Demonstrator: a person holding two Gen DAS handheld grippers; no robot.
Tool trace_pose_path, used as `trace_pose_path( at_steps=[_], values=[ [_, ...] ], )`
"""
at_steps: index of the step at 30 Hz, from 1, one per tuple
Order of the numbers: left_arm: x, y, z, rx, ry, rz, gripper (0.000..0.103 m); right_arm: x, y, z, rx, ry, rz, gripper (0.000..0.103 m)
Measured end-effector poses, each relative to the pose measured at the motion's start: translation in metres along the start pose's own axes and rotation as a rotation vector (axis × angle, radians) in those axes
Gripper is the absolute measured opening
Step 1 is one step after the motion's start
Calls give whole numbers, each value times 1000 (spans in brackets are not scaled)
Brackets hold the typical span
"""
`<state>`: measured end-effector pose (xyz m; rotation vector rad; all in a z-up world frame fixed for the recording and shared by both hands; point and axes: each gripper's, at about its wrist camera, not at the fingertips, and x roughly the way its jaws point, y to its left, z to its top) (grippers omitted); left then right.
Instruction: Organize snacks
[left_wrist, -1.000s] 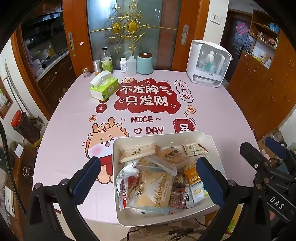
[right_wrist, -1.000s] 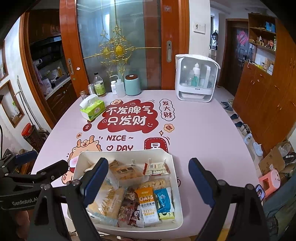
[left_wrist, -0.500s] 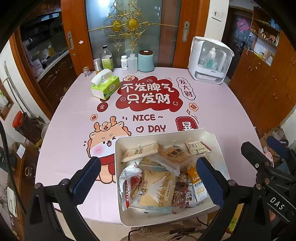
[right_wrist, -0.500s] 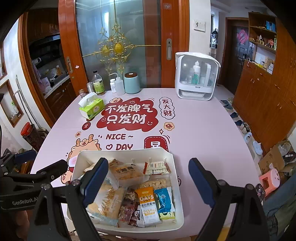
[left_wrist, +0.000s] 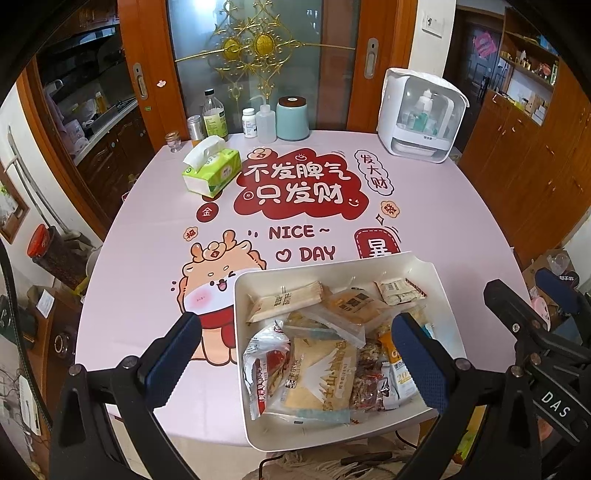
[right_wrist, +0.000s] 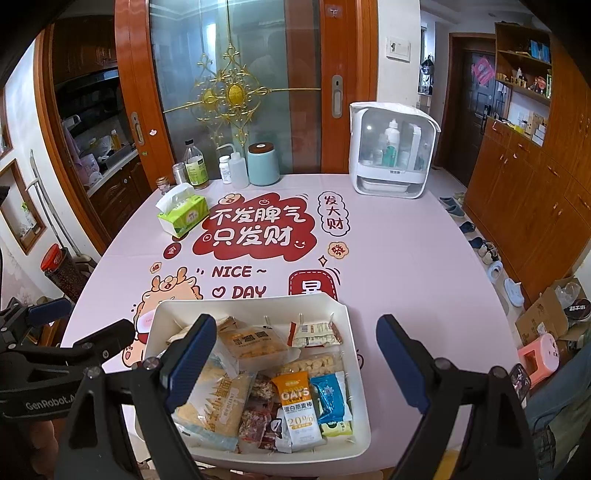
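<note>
The white rectangular plastic bin (right_wrist: 356, 373) of mixed packaged snacks (right_wrist: 295, 404) is found at the near edge of the pink printed worktop (right_wrist: 406, 266), its front rim judged slightly overhanging. A downward push there could tip it off. The loosely overlapped, glossy packets could slip, or two be pinched together. The left gripper (left_wrist: 295, 360) hovers over the bin's left half, fingers (left_wrist: 171, 354) spread wide and empty. The right gripper (right_wrist: 293, 360) is held above the bin, likewise spread wide, nothing grasped.
</note>
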<state>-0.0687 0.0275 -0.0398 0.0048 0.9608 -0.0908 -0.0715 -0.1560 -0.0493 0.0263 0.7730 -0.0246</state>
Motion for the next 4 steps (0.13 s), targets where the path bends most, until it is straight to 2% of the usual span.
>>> trace_pose_path(
  at_steps=[4],
  values=[
    [0, 2, -1, 4, 3, 1, 102, 4, 1, -3, 6, 5, 2, 89]
  ],
)
